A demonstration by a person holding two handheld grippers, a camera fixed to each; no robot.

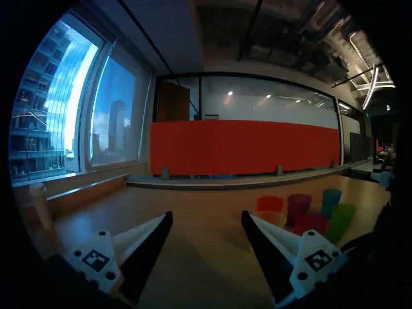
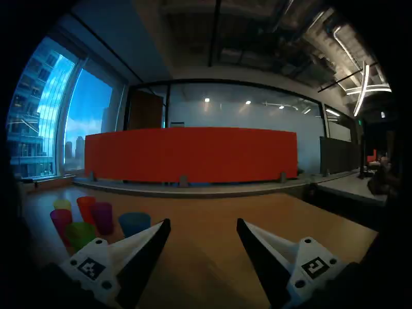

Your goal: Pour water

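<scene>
Left tongs (image 1: 206,213) agape; cups (image 1: 299,204) beyond, rightward

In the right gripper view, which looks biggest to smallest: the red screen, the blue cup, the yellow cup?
1. Red screen, by far.
2. Blue cup.
3. Yellow cup, but it stands farther back, partly hidden; the two cups may really match.

Dim room, with daylight glaring through the windows (image 1: 51,113), strip lights (image 2: 363,87) glowing overhead, edges fisheye-bent.
</scene>
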